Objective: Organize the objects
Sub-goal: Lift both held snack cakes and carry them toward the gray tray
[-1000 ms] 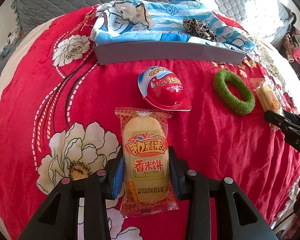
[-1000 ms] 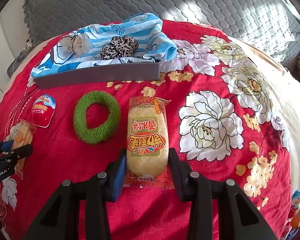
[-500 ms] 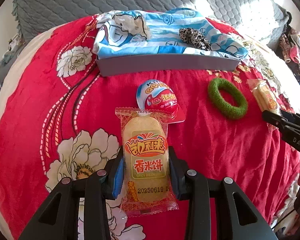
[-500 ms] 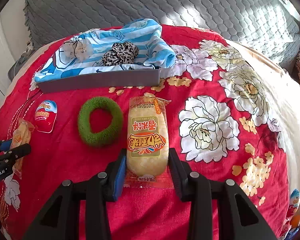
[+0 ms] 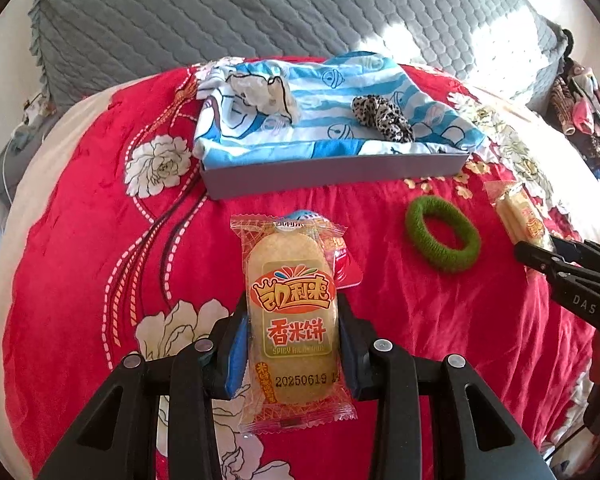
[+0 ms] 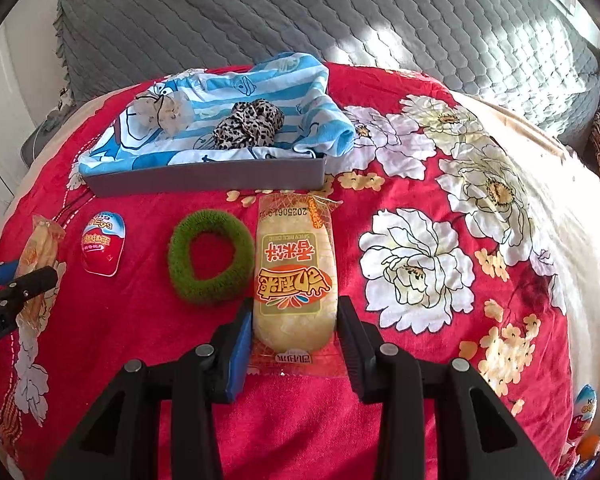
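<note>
My left gripper (image 5: 290, 340) is shut on a rice cracker packet (image 5: 292, 316) and holds it above the red blanket, hiding most of a red egg-shaped snack (image 5: 346, 266). My right gripper (image 6: 294, 332) is shut on a second rice cracker packet (image 6: 294, 276). A green hair ring (image 5: 442, 238) lies between them and also shows in the right wrist view (image 6: 210, 256). The egg snack (image 6: 102, 244) shows left of the ring there. A grey tray (image 5: 332, 170) lined with blue striped cloth stands behind, holding a leopard scrunchie (image 5: 382, 118) and a white scrunchie (image 5: 266, 94).
The red floral blanket (image 6: 420, 240) covers the bed, with a grey quilted headboard (image 6: 300, 12) behind. The right gripper's body (image 5: 572, 276) shows at the left view's right edge. Another egg snack (image 6: 586, 408) lies at the bed's right edge. Clothes (image 5: 584, 108) hang at far right.
Both grippers have lifted and pulled back with their packets. In the left wrist view the held packet now covers most of the red egg snack.
</note>
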A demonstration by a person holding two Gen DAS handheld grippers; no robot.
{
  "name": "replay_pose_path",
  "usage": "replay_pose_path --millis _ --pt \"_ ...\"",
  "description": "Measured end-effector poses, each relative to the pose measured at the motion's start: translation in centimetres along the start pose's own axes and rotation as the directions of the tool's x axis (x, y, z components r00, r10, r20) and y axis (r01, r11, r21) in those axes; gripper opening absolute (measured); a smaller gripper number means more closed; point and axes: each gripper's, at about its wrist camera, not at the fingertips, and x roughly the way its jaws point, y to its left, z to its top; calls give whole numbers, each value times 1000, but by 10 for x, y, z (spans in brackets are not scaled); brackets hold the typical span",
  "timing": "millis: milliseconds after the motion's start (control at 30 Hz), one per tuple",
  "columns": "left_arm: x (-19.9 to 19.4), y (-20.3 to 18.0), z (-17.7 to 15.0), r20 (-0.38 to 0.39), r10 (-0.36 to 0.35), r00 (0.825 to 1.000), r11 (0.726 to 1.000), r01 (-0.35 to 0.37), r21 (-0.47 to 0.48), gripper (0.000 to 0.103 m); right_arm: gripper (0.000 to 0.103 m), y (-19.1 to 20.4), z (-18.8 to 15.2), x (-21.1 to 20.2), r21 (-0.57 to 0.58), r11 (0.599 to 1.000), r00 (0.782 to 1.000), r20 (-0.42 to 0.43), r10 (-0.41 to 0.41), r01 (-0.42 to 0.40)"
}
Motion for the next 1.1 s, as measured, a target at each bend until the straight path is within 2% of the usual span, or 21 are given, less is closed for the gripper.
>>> replay_pose_path --millis 1100 --pt "-20 -8 19 77 6 997 1000 -4 -16 39 40 37 13 -34 -79 994 992 99 79 -71"
